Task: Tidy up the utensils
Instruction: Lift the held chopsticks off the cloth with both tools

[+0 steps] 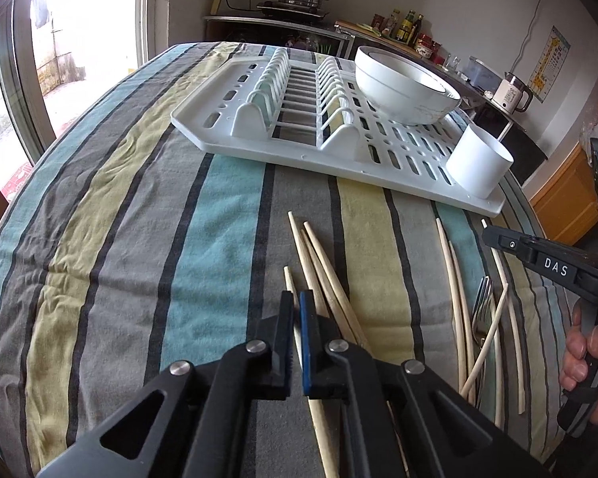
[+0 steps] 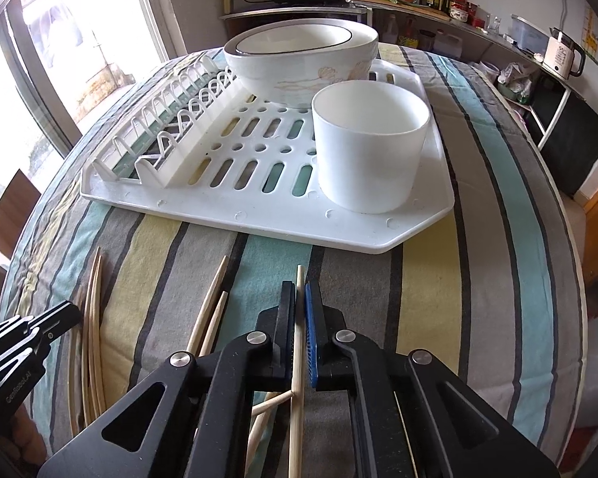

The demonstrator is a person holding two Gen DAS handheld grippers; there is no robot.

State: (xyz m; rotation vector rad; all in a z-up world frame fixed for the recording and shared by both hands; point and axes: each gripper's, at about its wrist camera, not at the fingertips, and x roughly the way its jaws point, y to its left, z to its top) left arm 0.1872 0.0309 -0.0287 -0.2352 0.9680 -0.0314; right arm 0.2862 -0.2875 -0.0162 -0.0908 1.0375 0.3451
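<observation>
Wooden chopstick (image 1: pixel 297 342) clamped in left gripper (image 1: pixel 296 298), another chopstick (image 2: pixel 299 318) clamped in right gripper (image 2: pixel 300 290); loose chopsticks (image 1: pixel 458 298) and fork (image 1: pixel 480 318) on bench. Beyond, rack's white cup (image 2: pixel 368 147) empty: sorting barely begun.

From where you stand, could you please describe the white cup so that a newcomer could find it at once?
Start at the white drying rack on the striped tablecloth. The cup stands upright on the rack's slotted corner, in front of the bowls. Unlike them, it is plain, straight-sided and empty.
</observation>
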